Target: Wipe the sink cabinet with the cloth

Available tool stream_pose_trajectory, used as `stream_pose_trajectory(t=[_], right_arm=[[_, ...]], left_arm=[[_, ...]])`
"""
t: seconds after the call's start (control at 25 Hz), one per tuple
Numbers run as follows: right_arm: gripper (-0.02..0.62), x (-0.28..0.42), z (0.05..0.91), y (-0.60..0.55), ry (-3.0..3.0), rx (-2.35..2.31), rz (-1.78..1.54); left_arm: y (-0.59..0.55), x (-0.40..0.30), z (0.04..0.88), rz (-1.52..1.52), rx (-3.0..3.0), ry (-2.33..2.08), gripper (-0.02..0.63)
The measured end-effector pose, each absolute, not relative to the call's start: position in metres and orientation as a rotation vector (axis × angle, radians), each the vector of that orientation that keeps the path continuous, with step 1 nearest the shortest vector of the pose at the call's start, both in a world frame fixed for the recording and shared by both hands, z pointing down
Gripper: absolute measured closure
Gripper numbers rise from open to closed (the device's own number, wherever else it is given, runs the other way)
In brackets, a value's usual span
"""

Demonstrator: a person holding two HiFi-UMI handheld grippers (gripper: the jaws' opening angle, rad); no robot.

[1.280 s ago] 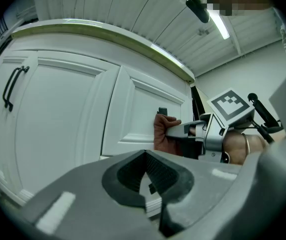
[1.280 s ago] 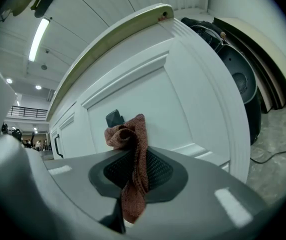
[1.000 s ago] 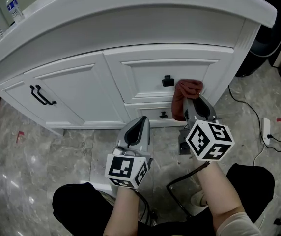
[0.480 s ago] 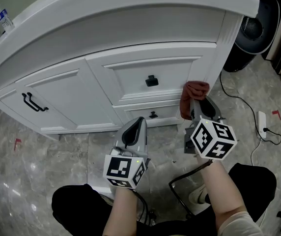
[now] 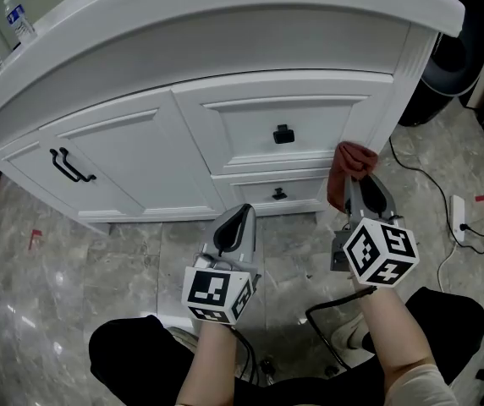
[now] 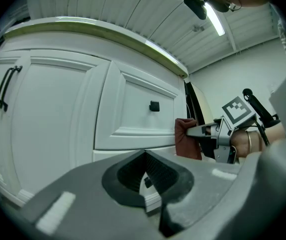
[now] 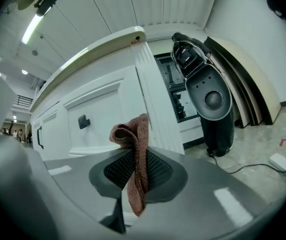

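The white sink cabinet (image 5: 225, 134) fills the upper head view, with two drawers and a door. My right gripper (image 5: 359, 186) is shut on a rust-red cloth (image 5: 347, 169), which hangs against the cabinet's right corner post beside the drawers. In the right gripper view the cloth (image 7: 135, 159) droops from between the jaws, in front of the corner post (image 7: 153, 104). My left gripper (image 5: 235, 224) is shut with nothing in it, low in front of the lower drawer. The left gripper view shows the cloth (image 6: 187, 138) and the right gripper (image 6: 199, 133) off to the right.
Black knobs (image 5: 283, 134) sit on the drawers and a black handle (image 5: 68, 166) on the left door. A black appliance (image 7: 208, 101) stands right of the cabinet. A white power strip (image 5: 459, 221) and cables lie on the marble floor at right. A bottle (image 5: 20, 15) stands on the counter.
The right gripper has carried the cloth rightward from the drawer front to the cabinet's right corner post. The left gripper has stayed put.
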State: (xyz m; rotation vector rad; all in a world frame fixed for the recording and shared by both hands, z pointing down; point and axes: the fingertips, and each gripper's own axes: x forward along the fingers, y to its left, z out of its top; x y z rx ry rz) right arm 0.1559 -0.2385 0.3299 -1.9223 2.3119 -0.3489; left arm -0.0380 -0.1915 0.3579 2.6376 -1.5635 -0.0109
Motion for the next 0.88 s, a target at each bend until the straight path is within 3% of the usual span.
stream_pose_trajectory(t=[0.52, 0.88], right_arm=[[0.517, -0.048, 0.396, -0.231, 2.745, -1.492, -0.422], [0.517, -0.08, 0.418, -0.251, 2.796, -1.481, -0.467]], left_arm=[[-0.181, -0.123, 0.385, -0.015, 2.467, -1.716, 0.606], [-0.184, -0.136, 0.394, -0.036, 2.436, -1.723, 0.606]])
